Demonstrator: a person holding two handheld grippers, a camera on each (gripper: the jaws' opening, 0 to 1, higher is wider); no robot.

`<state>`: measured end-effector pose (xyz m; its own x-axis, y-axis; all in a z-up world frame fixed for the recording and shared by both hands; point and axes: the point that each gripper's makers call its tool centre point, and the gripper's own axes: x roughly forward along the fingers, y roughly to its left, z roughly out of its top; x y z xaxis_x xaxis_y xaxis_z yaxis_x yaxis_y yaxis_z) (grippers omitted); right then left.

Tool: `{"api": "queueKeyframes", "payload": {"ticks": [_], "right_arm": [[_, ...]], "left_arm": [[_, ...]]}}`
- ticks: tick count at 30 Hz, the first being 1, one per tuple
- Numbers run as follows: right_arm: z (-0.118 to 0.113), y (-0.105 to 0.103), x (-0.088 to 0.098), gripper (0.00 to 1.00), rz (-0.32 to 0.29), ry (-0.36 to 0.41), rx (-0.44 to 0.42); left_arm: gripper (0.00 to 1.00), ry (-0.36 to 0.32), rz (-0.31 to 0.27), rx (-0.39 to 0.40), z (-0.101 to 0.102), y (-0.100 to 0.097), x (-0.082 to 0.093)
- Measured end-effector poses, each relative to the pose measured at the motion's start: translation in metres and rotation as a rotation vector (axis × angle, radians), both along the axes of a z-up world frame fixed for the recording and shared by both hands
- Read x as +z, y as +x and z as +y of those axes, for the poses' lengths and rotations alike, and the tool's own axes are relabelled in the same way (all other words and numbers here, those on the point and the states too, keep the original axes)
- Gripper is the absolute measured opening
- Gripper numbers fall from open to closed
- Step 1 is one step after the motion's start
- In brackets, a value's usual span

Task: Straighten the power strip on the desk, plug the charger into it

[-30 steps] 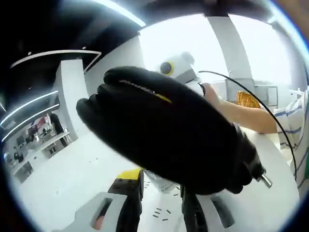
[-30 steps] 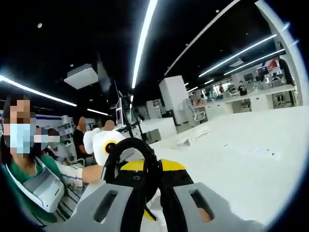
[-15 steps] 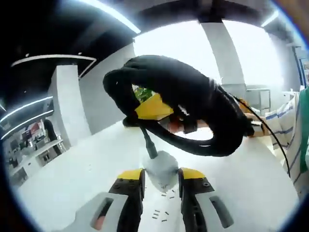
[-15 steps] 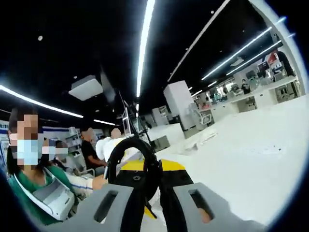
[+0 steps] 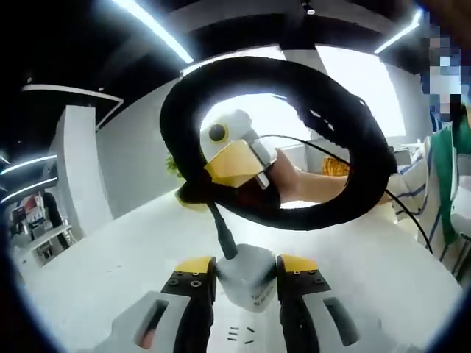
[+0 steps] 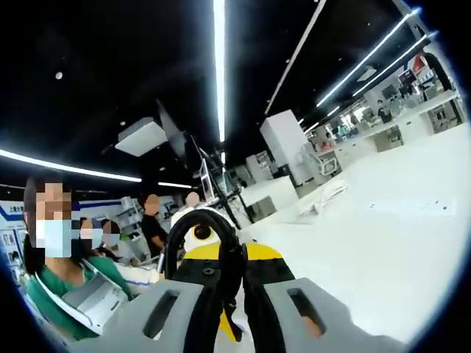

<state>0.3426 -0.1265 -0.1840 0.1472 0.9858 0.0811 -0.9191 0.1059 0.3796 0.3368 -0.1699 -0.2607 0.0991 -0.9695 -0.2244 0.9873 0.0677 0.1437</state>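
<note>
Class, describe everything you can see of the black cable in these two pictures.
The black cable is thick, rubbery and coiled into a loop held up above the white desk. One end runs down into the white charger, clamped between the left gripper. The right gripper pinches the loop between its yellow-tipped jaws.

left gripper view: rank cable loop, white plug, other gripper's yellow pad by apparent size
1. Black cable loop, largest by far.
2. White plug, between the left gripper jaws.
3. Yellow pad, similar; plug is nearer the camera, so unsure.
</note>
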Motion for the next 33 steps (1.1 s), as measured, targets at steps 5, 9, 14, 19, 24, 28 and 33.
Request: {"api": "queueKeyframes", "payload": {"ticks": [5, 9, 14, 19, 24, 28, 33], "right_arm": [[0.0, -0.001, -0.002, 0.07, -0.046, -0.049, -0.034], [-0.001, 0.003, -0.005, 0.07, -0.1, -0.098, -0.085], [-0.003, 0.008, -0.007, 0.08, -0.11, -0.111, -0.113], [-0.004, 0.011, -0.005, 0.08, -0.105, -0.1, -0.12], [-0.002, 0.008, -0.006, 0.08, -0.1, -0.094, -0.114], [-0.004, 0.011, -0.005, 0.08, -0.105, -0.096, -0.118], [-0.005, 0.013, -0.004, 0.08, -0.103, -0.093, -0.116]], "left_arm": [[0.32, 0.037, -0.013, 0.038, -0.006, 0.004, -0.001], [0.31, 0.063, -0.006, 0.093, -0.01, 0.011, -0.004], [0.31, 0.08, 0.03, 0.146, -0.011, 0.014, -0.005], [0.3, 0.092, 0.035, 0.186, -0.009, 0.015, -0.004], [0.3, 0.09, 0.069, 0.198, -0.007, 0.013, -0.005], [0.3, 0.095, 0.059, 0.215, -0.006, 0.014, -0.006], [0.3, 0.091, 0.062, 0.224, -0.006, 0.014, -0.006]]}}
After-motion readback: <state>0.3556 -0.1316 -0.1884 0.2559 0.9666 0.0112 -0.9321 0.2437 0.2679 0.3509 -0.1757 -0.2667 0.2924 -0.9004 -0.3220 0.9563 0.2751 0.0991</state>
